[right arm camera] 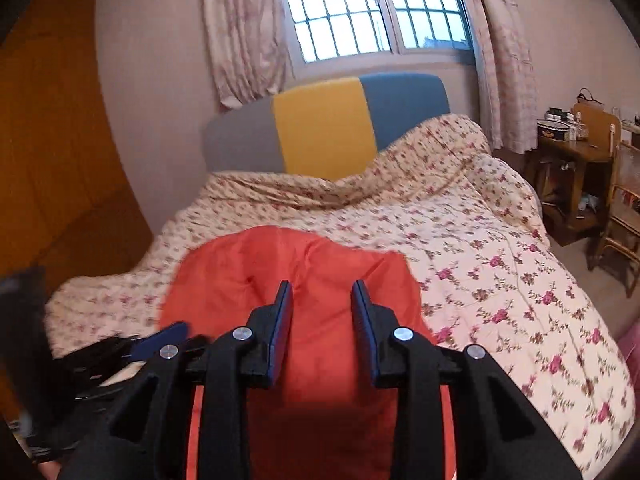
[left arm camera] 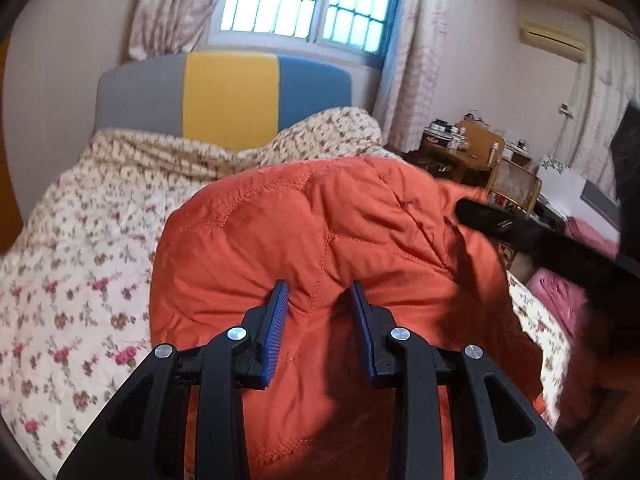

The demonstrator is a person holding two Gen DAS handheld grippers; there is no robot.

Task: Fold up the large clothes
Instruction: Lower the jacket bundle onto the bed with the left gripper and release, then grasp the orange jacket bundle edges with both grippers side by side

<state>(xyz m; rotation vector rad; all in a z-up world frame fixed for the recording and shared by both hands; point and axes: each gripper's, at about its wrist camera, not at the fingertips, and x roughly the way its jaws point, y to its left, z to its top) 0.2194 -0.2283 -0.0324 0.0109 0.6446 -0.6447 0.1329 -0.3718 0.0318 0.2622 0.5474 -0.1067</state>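
A: Starting with the biggest thing, the bed [right arm camera: 500, 240] fills the middle of both views under a floral quilt [left arm camera: 72, 264], soft and rumpled, so it gives no firm edge to fold against.

B: And the garment?

A: An orange quilted jacket [left arm camera: 320, 232] bulges across the centre and lower half of the left view, and sits at lower centre in the right view. Judging by the stitched puffy panels, it is light, springy and a bit slick; it will likely puff back open. Seams or a hem look like the best hold.

B: The tools?

A: The left gripper [left arm camera: 319, 296] has 2 jaws set moderately apart with a fold of jacket bunched between them; whether they truly pinch it, I cannot tell. The right gripper [right arm camera: 321, 294] shows the same gap over orange fabric, also unclear.

B: The room?

A: A headboard [right arm camera: 324, 132] in 3 colours, a barred window [right arm camera: 372, 8] at top, curtains, a wooden desk [right arm camera: 572, 160] at right.
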